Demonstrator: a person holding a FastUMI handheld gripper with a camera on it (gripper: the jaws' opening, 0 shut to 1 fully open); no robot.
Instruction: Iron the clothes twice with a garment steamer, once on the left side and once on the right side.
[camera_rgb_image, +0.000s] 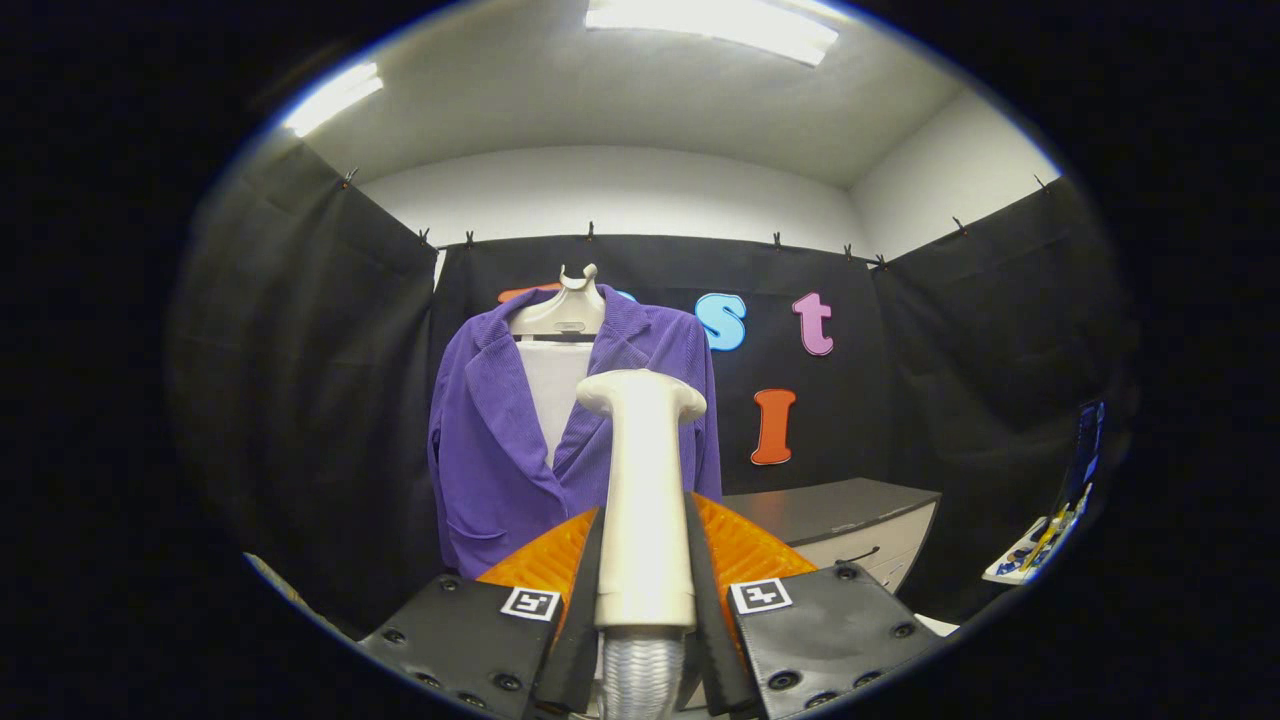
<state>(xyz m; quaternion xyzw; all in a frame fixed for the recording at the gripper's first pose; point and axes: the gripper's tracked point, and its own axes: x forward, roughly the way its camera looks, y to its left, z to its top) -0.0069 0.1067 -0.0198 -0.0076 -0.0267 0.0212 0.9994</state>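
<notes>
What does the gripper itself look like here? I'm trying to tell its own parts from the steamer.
The gripper has two wide, flat finger plates of dark matte material, studded with round screws. Each plate carries a small square black-and-white marker near its inner top corner. Ribbed pads line the inner sides. No cable of its own is visible, and no hand or sleeve.

You had a cream steamer (643, 500) with a silver ribbed hose (640, 675) clamped in the gripper (645, 560). Beyond it hung a purple ribbed jacket (480, 440) on a white hanger (565, 310), beside a dark-topped cabinet (850, 520) with pale drawers.
</notes>
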